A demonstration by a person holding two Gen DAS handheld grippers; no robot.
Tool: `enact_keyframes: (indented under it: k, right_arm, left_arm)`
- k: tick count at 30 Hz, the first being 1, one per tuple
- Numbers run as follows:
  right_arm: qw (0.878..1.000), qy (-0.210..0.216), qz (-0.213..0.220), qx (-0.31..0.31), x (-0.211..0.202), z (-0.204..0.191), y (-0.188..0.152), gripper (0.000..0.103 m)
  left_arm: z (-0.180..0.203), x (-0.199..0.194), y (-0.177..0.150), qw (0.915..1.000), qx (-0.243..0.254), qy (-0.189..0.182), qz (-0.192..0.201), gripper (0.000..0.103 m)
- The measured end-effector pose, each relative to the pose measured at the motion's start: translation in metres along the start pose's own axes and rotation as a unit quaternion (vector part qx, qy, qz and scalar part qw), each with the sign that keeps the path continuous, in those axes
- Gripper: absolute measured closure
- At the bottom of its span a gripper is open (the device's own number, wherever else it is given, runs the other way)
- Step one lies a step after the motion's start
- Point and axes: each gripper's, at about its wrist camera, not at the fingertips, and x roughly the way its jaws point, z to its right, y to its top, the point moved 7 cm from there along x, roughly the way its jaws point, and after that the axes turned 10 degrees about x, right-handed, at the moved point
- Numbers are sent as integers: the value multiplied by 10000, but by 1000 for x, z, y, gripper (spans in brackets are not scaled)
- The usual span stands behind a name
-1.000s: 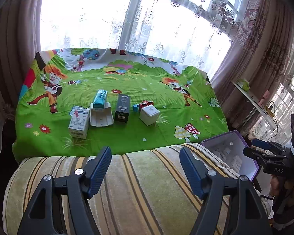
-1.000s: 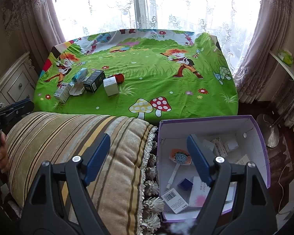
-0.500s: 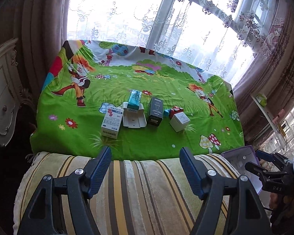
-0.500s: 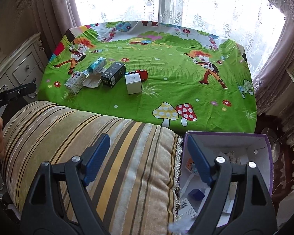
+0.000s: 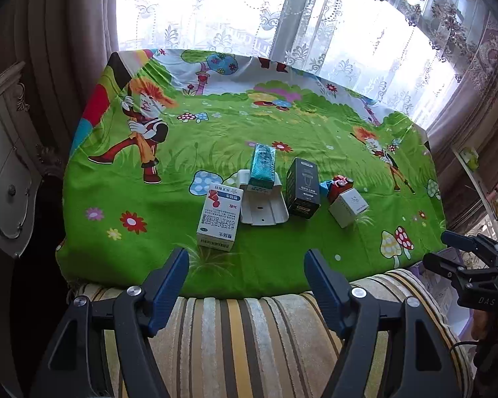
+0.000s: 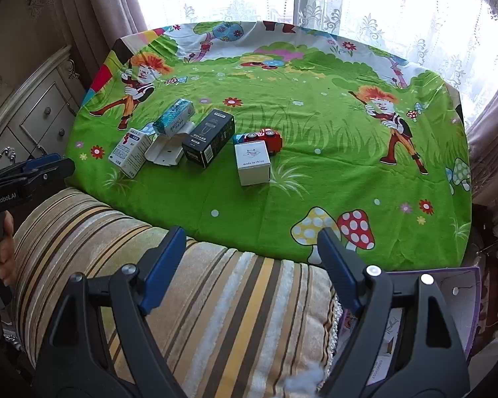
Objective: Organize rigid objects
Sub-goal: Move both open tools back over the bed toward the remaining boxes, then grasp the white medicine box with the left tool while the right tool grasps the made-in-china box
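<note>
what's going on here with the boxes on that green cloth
A person holds a hand-held gripper in each hand, the left hand-held gripper and right hand-held gripper, both open and empty above a striped cushion. Nothing is picked up yet. On the cartoon tablecloth lie a white medicine box, a black box, a small white box and a red toy car.

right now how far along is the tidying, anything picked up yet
Nothing looks done, and nothing is in hand. The left gripper and right gripper hang open and empty above the striped cushion. Left to sort on the green cloth: white medicine box, teal pack, white tray, black box, red toy car, small white box.
</note>
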Motion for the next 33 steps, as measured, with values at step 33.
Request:
enact_keyframes:
  k: [33]
  right_arm:
    - [9954, -304, -789, -446, 138, -6, 49, 58]
  left_arm:
    - [-30, 114, 6, 9933, 145, 220, -1128, 59]
